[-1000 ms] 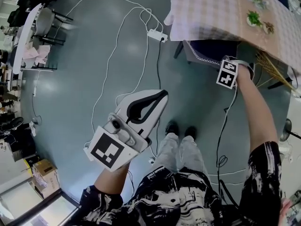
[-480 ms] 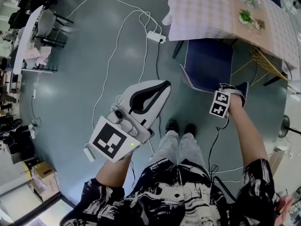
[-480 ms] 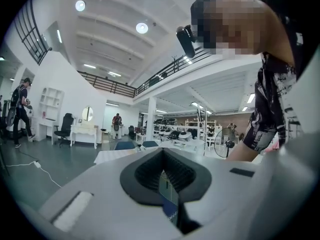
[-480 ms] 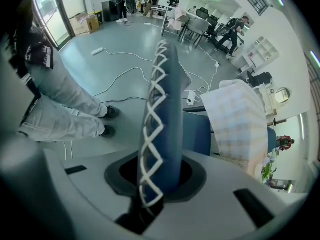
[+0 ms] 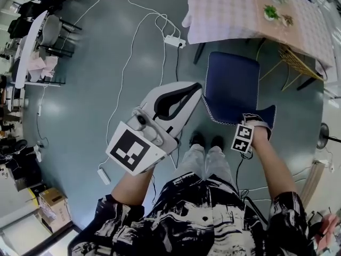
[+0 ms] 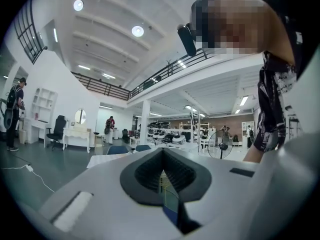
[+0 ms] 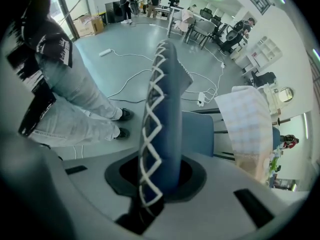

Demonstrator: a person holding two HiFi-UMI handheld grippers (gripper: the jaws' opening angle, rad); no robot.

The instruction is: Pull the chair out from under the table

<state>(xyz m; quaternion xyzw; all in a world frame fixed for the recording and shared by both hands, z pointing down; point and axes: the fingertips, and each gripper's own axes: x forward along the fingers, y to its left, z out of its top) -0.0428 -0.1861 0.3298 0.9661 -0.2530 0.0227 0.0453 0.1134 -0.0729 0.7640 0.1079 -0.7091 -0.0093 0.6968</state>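
A blue chair [image 5: 232, 84] with white lacing on its edge stands out from the table [image 5: 234, 9], which has a checked cloth. My right gripper [image 5: 249, 128] points down and is shut on the top of the chair's backrest [image 7: 165, 94]. The right gripper view shows the backrest clamped between the jaws of my right gripper [image 7: 161, 171], with the seat [image 7: 200, 134] beyond. My left gripper [image 5: 178, 101] hovers in the air left of the chair, apart from it. Its jaws stand together with nothing between them, as the left gripper [image 6: 163, 178] shows in its own view.
A power strip [image 5: 176, 40] and white cables [image 5: 127, 63] lie on the grey floor left of the table. The person's shoes [image 5: 205, 140] stand just before the chair. A yellow wire chair [image 5: 298, 63] is at the table's right side. Desks and chairs [image 5: 40, 33] stand far left.
The chair has slid out from under the table toward the person, drawn by the right gripper on its backrest. The left gripper has risen a little.
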